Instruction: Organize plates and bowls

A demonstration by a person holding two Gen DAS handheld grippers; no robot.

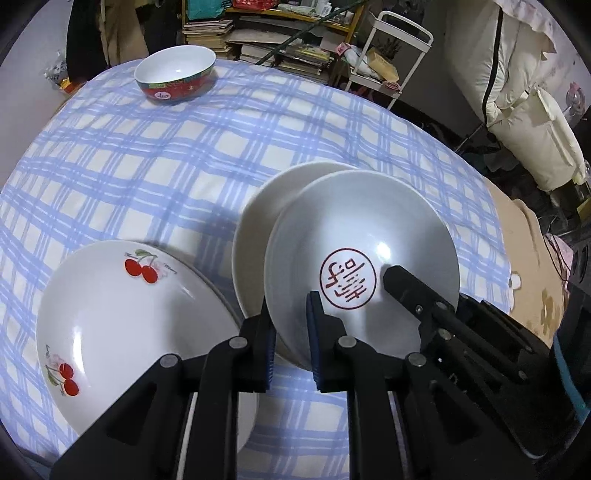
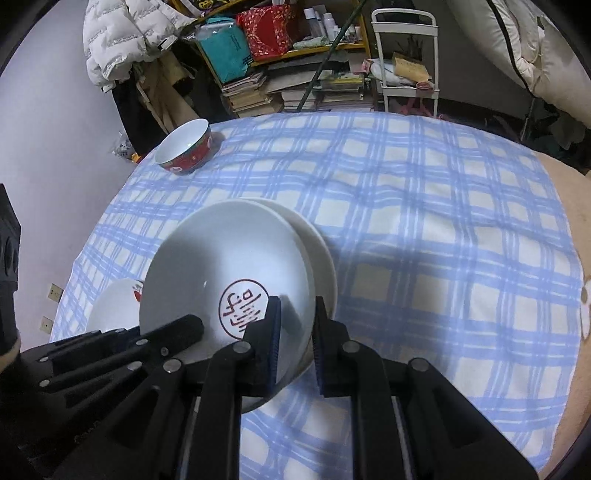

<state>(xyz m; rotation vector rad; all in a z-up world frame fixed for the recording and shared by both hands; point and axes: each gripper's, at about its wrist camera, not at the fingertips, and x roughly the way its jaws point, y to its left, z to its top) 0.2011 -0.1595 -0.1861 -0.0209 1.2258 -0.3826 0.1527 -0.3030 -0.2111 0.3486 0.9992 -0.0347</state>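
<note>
A white plate with a red round stamp (image 1: 362, 240) (image 2: 236, 258) is held above a plain white plate (image 1: 266, 206) (image 2: 317, 243) that lies under it. My left gripper (image 1: 290, 314) is shut on the stamped plate's near-left rim. My right gripper (image 2: 299, 317) is shut on its near-right rim; its finger shows in the left wrist view (image 1: 410, 291). A white cherry-print plate (image 1: 122, 325) (image 2: 114, 306) lies to the left. A red-and-white bowl (image 1: 175, 74) (image 2: 186, 147) stands at the far left of the table.
The table has a blue-and-white checked cloth (image 1: 147, 166) (image 2: 424, 221). Behind it are stacked books (image 1: 210, 35), a white trolley (image 2: 406, 59) and shelves. A cream padded coat (image 1: 517, 92) hangs at the right.
</note>
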